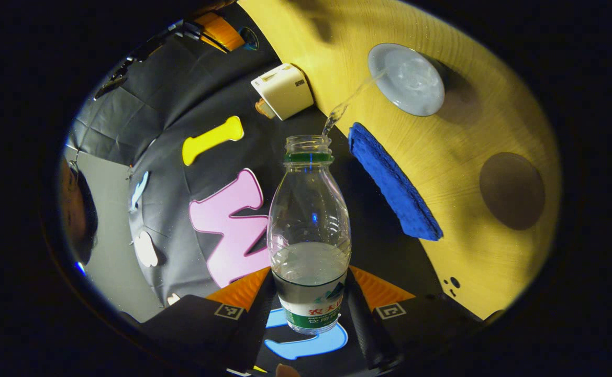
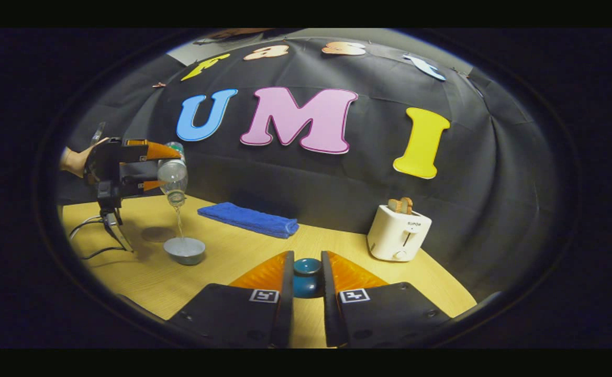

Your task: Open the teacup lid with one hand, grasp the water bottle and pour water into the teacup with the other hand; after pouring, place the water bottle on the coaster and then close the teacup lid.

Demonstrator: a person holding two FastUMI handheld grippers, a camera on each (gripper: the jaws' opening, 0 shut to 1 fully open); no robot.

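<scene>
Left gripper view: clear plastic water bottle [image 1: 309,230] squeezed between left gripper [image 1: 308,309] jaws, tipped, pouring into round grey teacup [image 1: 406,78]. Right gripper view: dark blue round lid [image 2: 306,272] pinched between right gripper [image 2: 306,285] jaws, above yellow wooden table [image 2: 232,256].

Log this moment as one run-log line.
phase: pouring | left gripper: tilting water bottle, stream into teacup | right gripper: holding lid | coaster: bare

Right gripper view: the lid [image 2: 307,266], seen between the right tool's [image 2: 306,293] fingers, is largely hidden by them. The hand [image 2: 75,159] behind the left tool [image 2: 151,167] is cut off at the edge. Left gripper view: the bottle's [image 1: 309,220] base sits partly hidden between that tool's fingers [image 1: 251,314].
</scene>
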